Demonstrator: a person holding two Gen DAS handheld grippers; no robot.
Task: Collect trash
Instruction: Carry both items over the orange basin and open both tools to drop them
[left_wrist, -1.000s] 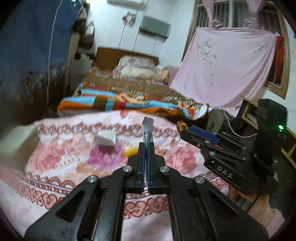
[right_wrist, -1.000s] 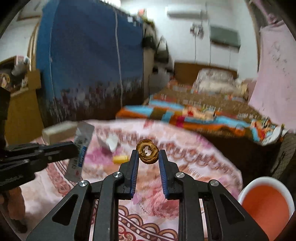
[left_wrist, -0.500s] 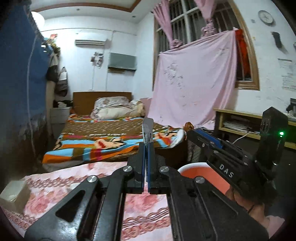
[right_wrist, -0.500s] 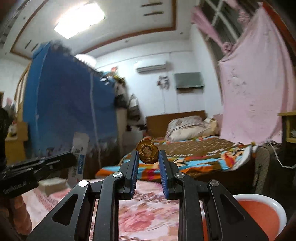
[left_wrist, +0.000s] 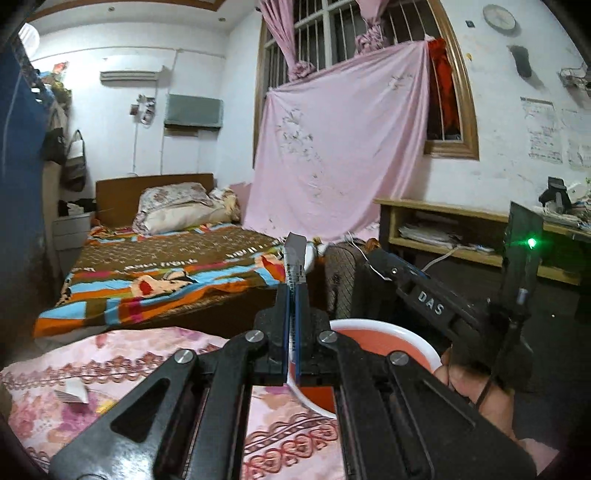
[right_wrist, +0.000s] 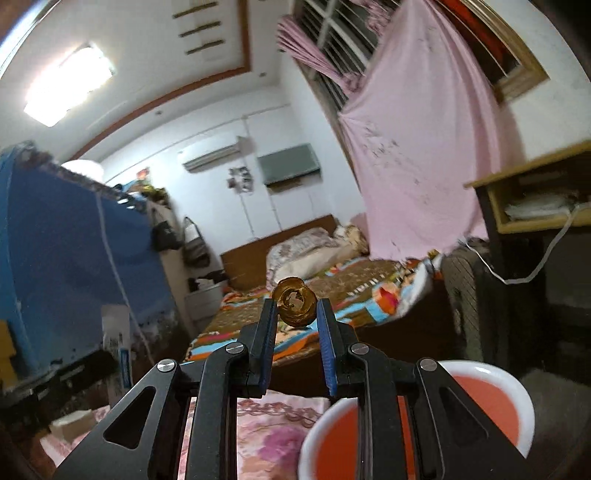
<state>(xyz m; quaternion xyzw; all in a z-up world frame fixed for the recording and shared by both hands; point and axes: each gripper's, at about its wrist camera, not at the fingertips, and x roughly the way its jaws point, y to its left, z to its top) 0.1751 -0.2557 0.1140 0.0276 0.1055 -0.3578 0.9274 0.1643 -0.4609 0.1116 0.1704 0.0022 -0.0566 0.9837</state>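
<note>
My left gripper (left_wrist: 293, 291) is shut on a flat white and blue wrapper (left_wrist: 294, 254) that sticks up edge-on from its pads. My right gripper (right_wrist: 294, 308) is shut on a crumpled golden-brown ring of wrapper (right_wrist: 295, 308). An orange bin with a white rim (left_wrist: 388, 328) (right_wrist: 487, 391) stands just past the edge of the pink flowered cloth (left_wrist: 122, 369), below and in front of both grippers. In the left wrist view the right gripper's body (left_wrist: 443, 306) and the hand holding it appear at right. The left gripper with its wrapper (right_wrist: 118, 343) shows blurred at the left of the right wrist view.
A small white scrap (left_wrist: 72, 391) and a pale box (right_wrist: 72, 424) lie on the flowered cloth. Beyond it stands a bed with a striped blanket (left_wrist: 166, 280). A wooden desk (left_wrist: 461, 229) runs along the right wall, and a blue covering (right_wrist: 55, 258) rises at left.
Both grippers have swung right and upward, away from the flowered cloth and toward the orange bin, which now lies under them. Each still holds its piece of trash.
</note>
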